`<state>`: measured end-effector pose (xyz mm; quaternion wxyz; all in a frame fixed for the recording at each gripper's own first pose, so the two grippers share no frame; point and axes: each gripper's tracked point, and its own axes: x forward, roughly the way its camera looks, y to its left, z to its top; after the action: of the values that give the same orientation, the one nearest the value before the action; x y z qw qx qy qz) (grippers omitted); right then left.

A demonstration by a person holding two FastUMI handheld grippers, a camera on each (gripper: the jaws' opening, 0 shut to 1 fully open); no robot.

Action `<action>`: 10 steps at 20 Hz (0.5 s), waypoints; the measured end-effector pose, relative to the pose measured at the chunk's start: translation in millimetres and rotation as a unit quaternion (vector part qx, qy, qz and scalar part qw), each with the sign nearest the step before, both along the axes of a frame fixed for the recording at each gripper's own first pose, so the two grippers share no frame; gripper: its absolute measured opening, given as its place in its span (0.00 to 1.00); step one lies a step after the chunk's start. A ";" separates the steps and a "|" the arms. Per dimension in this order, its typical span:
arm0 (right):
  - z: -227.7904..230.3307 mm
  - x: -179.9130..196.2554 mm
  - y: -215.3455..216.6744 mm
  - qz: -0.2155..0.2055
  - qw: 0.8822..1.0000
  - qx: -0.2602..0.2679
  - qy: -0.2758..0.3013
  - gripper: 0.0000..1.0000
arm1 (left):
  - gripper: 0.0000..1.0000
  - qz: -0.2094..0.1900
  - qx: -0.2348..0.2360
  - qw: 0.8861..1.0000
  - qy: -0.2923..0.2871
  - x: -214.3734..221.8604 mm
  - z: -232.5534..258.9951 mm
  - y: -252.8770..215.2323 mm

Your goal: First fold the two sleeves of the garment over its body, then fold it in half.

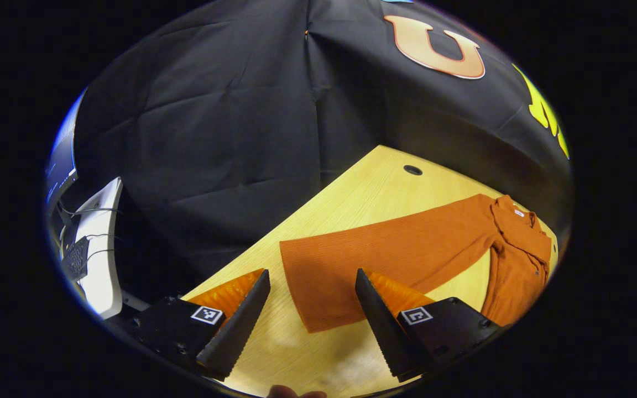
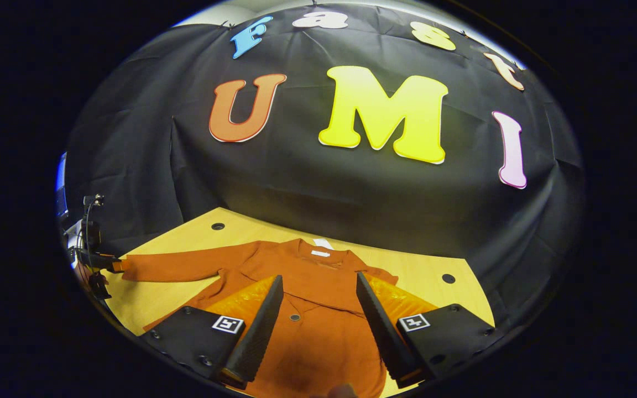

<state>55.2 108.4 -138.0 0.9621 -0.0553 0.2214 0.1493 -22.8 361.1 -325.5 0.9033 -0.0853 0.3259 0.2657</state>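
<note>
While the shirt (image 2: 318, 309) lies flat on the table (image 1: 363, 193), its left sleeve (image 1: 374, 260) stretches sideways, cuff nearest the open, empty left gripper (image 1: 310, 309); the right gripper (image 2: 318, 315), open too, hovers over the body.

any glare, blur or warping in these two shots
Left gripper view: sharp, the table edge bows from fisheye warp, soft sheen near the bottom. Right gripper view: sharp too, a dim shadow on the garment between the open right gripper fingers.
</note>
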 end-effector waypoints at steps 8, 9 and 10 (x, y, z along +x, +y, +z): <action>2.6 -14.5 -13.6 -0.017 1.000 -0.005 0.002 0.84 | 1.00 0.029 -0.013 0.999 0.006 3.9 -26.4 4.5; 2.6 -16.7 -14.8 -0.017 1.000 -0.005 0.003 0.84 | 1.00 0.034 -0.010 0.999 0.001 4.6 -26.4 5.3; 0.7 -18.1 -14.5 -0.018 1.000 -0.005 0.004 0.84 | 1.00 0.040 -0.010 0.999 0.003 4.5 -27.0 6.4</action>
<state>37.1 93.9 -137.3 0.9635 -0.0553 0.2267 0.1313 -18.3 367.5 -352.5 0.8902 -0.1062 0.3273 0.2984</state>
